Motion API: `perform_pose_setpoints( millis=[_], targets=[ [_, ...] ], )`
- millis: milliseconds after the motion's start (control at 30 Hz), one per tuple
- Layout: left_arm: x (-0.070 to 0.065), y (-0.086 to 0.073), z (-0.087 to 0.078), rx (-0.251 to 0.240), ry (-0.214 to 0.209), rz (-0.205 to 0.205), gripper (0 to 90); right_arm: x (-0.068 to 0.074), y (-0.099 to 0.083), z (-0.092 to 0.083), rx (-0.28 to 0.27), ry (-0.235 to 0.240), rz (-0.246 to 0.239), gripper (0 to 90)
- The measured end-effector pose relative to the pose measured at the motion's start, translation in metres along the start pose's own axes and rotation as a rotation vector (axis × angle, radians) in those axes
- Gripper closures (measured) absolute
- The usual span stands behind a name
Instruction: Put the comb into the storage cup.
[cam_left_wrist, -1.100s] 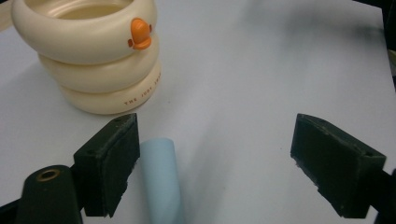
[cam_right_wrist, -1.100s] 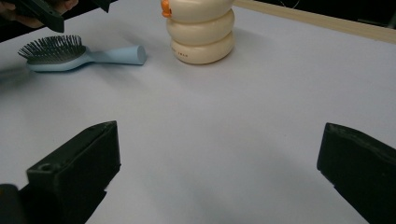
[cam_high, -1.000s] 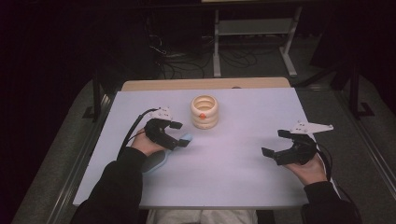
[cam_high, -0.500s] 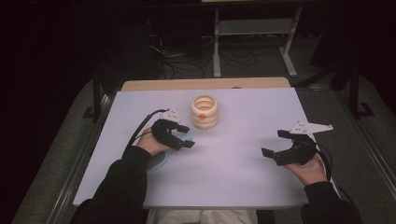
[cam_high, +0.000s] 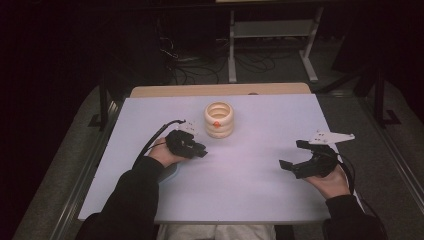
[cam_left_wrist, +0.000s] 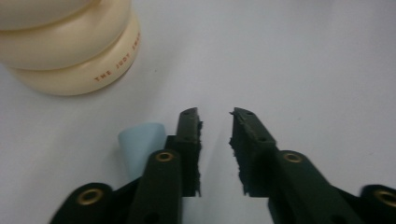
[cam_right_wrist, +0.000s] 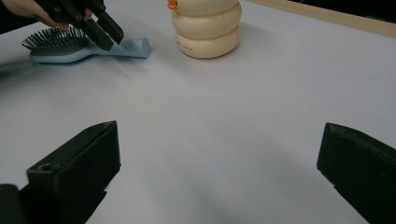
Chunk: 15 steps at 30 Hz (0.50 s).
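Our left gripper (cam_left_wrist: 215, 126) has just been closing its jaws, now nearly together with nothing between; the blue hairbrush (cam_right_wrist: 84, 49) handle lies just beside them. We might close on air. Our right gripper (cam_right_wrist: 219, 163) gapes wide.

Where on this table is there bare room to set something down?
Free: the wide stretch between the left gripper and right gripper, and the far right corner beyond the cream ring stack. Crowded: around the blue hairbrush by that stack.

Counter (cam_high: 260, 145): pale lavender-white top with a bare wooden strip along its far edge. Cream stack of rings (cam_high: 219, 120) stands upright near the far middle. Light-blue hairbrush (cam_right_wrist: 74, 49) lies flat at the left, bristles up, handle end near the stack.
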<state>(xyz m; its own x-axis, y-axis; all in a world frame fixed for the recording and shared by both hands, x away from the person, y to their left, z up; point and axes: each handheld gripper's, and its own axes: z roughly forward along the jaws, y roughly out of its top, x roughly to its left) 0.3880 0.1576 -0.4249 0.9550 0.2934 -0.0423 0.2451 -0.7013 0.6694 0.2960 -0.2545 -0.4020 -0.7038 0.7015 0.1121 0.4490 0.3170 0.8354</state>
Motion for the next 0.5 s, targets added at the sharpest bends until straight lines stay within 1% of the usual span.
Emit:
perform_pose_setpoints(
  millis=[33, 67, 100, 133, 233, 333, 500],
  targets=[
    [0.000, 0.000, 0.001, 0.009, 0.009, 0.007, 79.9, 0.000, 0.000, 0.000, 0.001, 0.001, 0.001, 0.0],
    [0.000, 0.000, 0.003, 0.030, 0.014, 0.011, 84.4, 0.000, 0.000, 0.000, 0.000, 0.001, 0.001, 0.0],
    [0.000, 0.000, 0.004, 0.041, 0.015, 0.014, 88.1, 0.000, 0.000, 0.000, -0.001, 0.002, 0.000, 0.0],
    [0.001, 0.000, 0.006, 0.057, 0.013, 0.019, 89.8, 0.000, 0.000, 0.000, 0.000, 0.003, 0.001, 0.0],
    [0.002, 0.000, 0.009, 0.080, 0.000, 0.020, 90.0, 0.000, 0.000, 0.000, 0.002, 0.005, 0.001, 0.0],
    [0.003, 0.001, 0.012, 0.091, -0.012, 0.019, 90.0, 0.000, 0.000, 0.000, 0.003, 0.006, 0.001, 0.0],
    [0.003, 0.003, 0.014, 0.107, -0.009, 0.039, 90.0, 0.000, -0.001, 0.000, 0.004, 0.007, 0.001, 0.0]
  ],
)
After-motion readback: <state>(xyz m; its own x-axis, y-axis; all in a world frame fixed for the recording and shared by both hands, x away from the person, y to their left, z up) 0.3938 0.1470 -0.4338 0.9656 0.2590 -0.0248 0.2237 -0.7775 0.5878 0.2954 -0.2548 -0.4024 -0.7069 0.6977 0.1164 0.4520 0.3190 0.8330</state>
